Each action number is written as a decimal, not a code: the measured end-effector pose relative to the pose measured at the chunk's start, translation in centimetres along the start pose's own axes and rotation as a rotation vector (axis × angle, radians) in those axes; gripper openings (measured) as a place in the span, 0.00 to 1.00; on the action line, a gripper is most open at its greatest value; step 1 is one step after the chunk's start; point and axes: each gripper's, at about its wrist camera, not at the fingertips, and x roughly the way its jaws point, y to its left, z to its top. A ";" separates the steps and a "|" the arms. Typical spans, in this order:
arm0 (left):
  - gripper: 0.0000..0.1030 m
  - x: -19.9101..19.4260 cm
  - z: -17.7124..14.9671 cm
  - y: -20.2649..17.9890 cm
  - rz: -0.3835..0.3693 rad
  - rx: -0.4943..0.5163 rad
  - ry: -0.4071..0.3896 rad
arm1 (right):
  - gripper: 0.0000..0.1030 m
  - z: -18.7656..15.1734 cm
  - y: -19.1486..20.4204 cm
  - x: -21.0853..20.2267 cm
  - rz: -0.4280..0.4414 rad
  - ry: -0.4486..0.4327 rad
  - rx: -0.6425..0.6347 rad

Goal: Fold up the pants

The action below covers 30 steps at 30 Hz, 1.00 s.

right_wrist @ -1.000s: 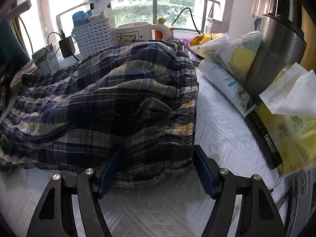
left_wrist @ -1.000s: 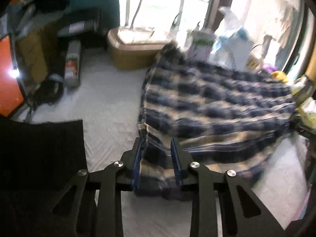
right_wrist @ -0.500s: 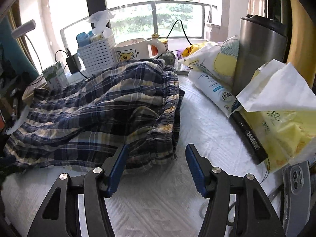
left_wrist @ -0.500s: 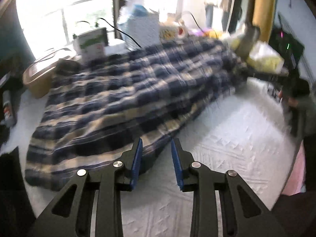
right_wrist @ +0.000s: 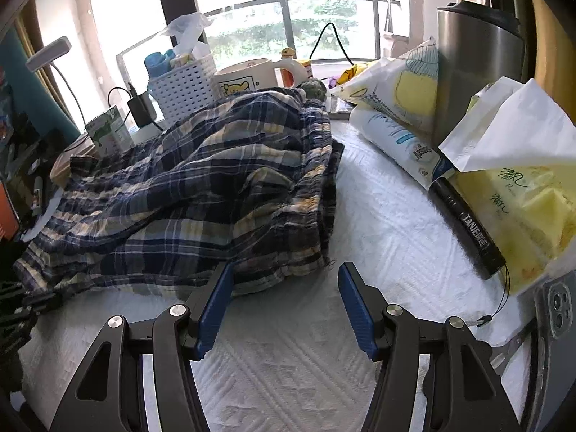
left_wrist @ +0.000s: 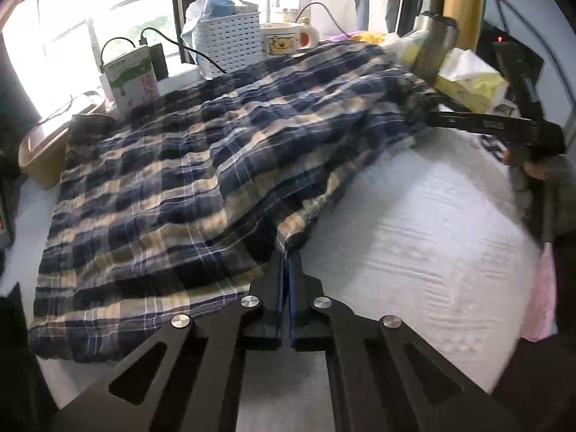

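Pinching a fold of the plaid pants [left_wrist: 201, 165] at their near edge, the left gripper [left_wrist: 287, 252] has just closed its jaws fully, and a corner of the cloth sits right at the blue tips; whether it is truly caught between them is hard to tell. The pants lie spread on the white cover [left_wrist: 414, 234], with one layer already turned over. The right gripper [right_wrist: 284, 288] stands half open, its left pad [right_wrist: 216, 302] touching the waistband edge and its other pad on bare cover, so it holds nothing.

To do this step well, the left gripper should probably lift low and carry its fold across in one flat sweep, while the right one steadies the waistband.

Open room is on the near side and to the right of the pants. On the far side the white basket [left_wrist: 226, 43], the mug [left_wrist: 284, 37] and the carton [left_wrist: 131, 75] stand close to the cloth, and the tissue packs [right_wrist: 518, 194] crowd the right edge.
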 end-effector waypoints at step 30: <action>0.19 -4.2 -1.6 12.3 0.141 -0.227 -0.054 | 0.03 -1.5 -1.2 -5.9 -0.137 -0.024 0.033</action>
